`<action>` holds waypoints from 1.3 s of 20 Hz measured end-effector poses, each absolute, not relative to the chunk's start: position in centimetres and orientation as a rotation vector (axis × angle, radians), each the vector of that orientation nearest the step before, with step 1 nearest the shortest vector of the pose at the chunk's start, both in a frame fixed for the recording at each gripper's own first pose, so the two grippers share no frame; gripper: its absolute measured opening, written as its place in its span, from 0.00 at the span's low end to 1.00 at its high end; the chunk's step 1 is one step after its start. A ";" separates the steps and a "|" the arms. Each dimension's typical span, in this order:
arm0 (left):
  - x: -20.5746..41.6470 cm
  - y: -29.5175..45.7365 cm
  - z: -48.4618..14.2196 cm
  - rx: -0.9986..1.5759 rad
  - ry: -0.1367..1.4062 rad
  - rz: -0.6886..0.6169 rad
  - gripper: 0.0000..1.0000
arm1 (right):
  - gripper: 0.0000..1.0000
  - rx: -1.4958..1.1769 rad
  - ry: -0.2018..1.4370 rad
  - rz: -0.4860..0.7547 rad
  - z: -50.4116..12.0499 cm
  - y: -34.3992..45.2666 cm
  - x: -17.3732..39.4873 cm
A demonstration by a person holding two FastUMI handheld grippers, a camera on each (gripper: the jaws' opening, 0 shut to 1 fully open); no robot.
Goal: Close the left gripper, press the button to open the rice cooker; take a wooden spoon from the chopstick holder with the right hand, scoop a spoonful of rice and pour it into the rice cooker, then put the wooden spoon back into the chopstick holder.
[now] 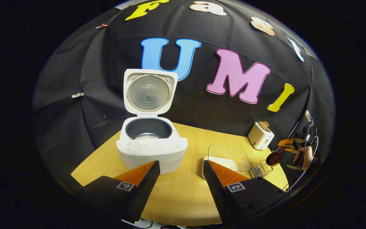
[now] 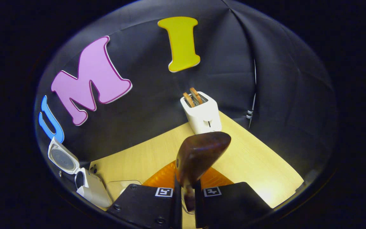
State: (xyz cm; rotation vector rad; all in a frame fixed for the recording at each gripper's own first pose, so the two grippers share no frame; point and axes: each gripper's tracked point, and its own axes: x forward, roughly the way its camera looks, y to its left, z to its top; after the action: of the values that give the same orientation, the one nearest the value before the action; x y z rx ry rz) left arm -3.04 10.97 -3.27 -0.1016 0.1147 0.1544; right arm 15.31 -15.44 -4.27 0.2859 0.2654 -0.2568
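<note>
The white rice cooker [image 1: 152, 149] stands with its lid [image 1: 149, 92] raised, and a little rice lies in its dark pot [image 1: 148, 128]. My left gripper [image 1: 181, 167] hangs open in front of it, above the table, holding nothing. In the left gripper view, the right gripper [image 1: 289, 147] is far off to the right and carries the dark wooden spoon [image 1: 274, 157] just above the wire chopstick holder [image 1: 260, 169]. My right gripper [image 2: 186, 192] is shut on the spoon's handle, with the spoon's bowl [image 2: 202, 154] sticking up ahead. A clear box of rice [image 1: 229, 159] sits right of the cooker.
A white toaster [image 2: 202, 111] with two slices in it stands at the back of the wooden table [image 2: 259, 165], near the cloth wall. The cooker [image 2: 86, 181] and the rice box [image 2: 119, 187] lie at the lower left of the right gripper view.
</note>
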 end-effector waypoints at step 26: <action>-0.9 17.2 -5.9 -0.015 0.234 -0.025 0.89 | 0.20 0.130 0.283 -0.207 -15.8 2.9 22.3</action>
State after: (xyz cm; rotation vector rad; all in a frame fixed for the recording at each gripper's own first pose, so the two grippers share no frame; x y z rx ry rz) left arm -0.86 17.16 -5.92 -0.0150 0.2342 -0.0252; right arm 22.31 2.88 -15.81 0.1296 0.2833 -0.2068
